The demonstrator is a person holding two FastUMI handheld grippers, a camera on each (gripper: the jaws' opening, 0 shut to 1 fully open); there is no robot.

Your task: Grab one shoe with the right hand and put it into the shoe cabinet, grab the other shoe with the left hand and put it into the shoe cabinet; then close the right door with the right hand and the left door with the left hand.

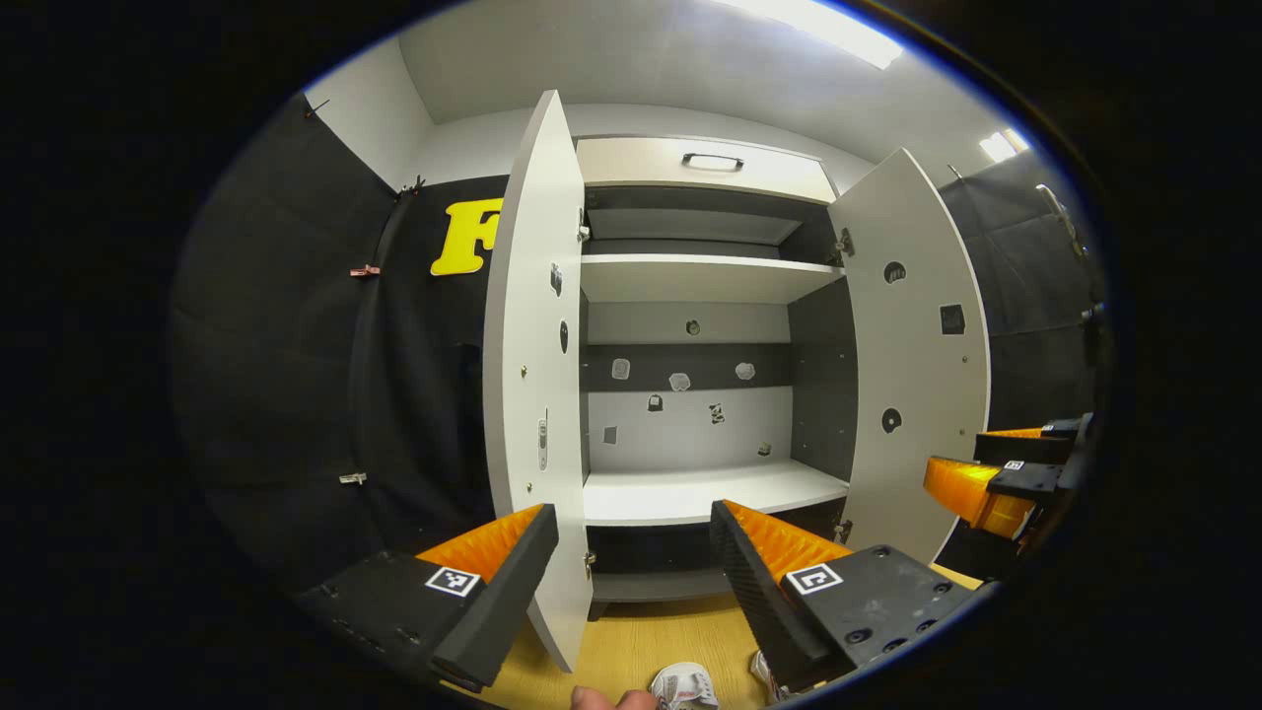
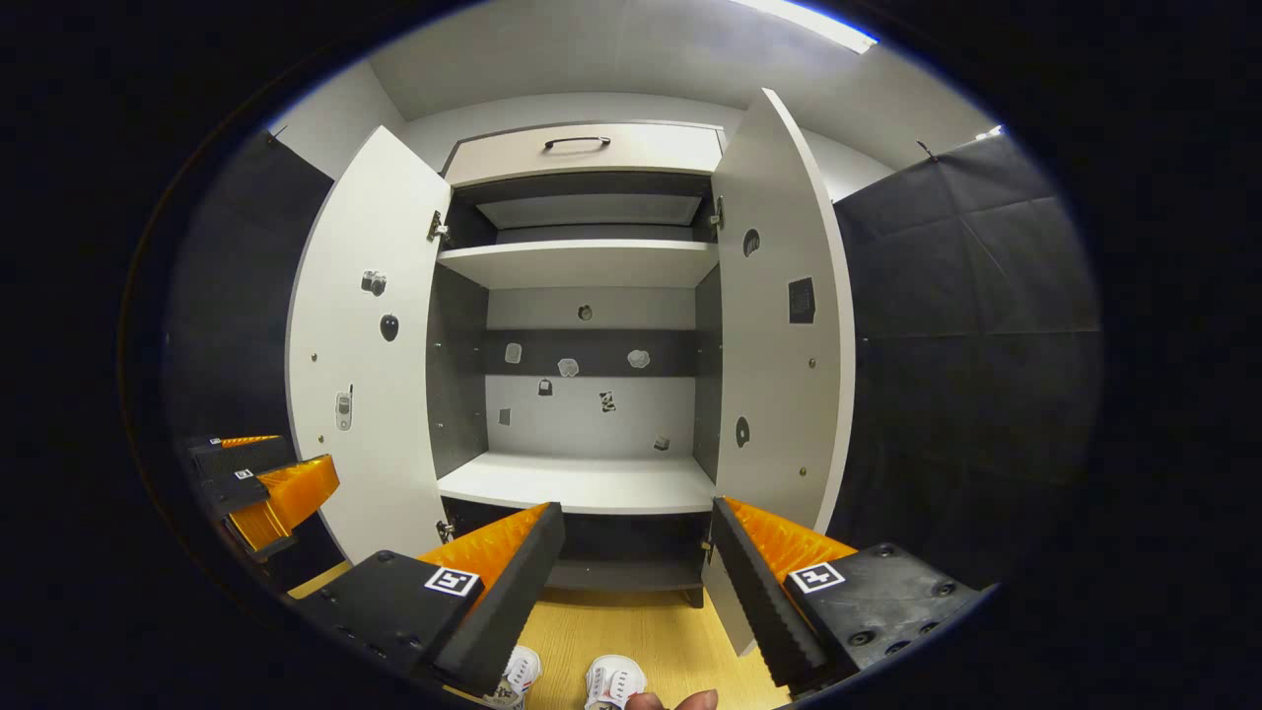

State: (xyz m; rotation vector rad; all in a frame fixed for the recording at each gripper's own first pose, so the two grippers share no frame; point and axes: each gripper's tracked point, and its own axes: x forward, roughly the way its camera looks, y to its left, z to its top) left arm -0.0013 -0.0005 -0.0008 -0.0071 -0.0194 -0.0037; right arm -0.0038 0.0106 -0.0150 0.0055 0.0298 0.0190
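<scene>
Left gripper view
Left tongs (image 1: 631, 562): spread wide, holding nothing, aimed at the cabinet (image 1: 690, 493).
Doors: left door (image 1: 532, 375) and right door (image 1: 912, 365) both swung out; the shelf (image 1: 705, 488) is bare.
Shoes (image 1: 685, 685): on the wood floor (image 1: 631, 641) at the bottom edge, below the tongs, not yet in the cabinet.
Right tongs (image 1: 986, 483): seen at the far right, beside the right door; I cannot tell their state from here.

Right gripper view
Right tongs (image 2: 636, 562): wide apart, empty, facing the cabinet (image 2: 582, 483).
Shoes (image 2: 613, 680): pair side by side on the floor (image 2: 651, 631), just under the tongs.
Left tongs (image 2: 276, 488): off to the left, near the left door (image 2: 365, 394).

Step in hand
Judgement: the right grab comes first.
How: tip the right tongs down over one shoe, straddle its side walls or heel collar, squeeze firmly, then lift clear of the other shoe before swinging between the open doors.
</scene>
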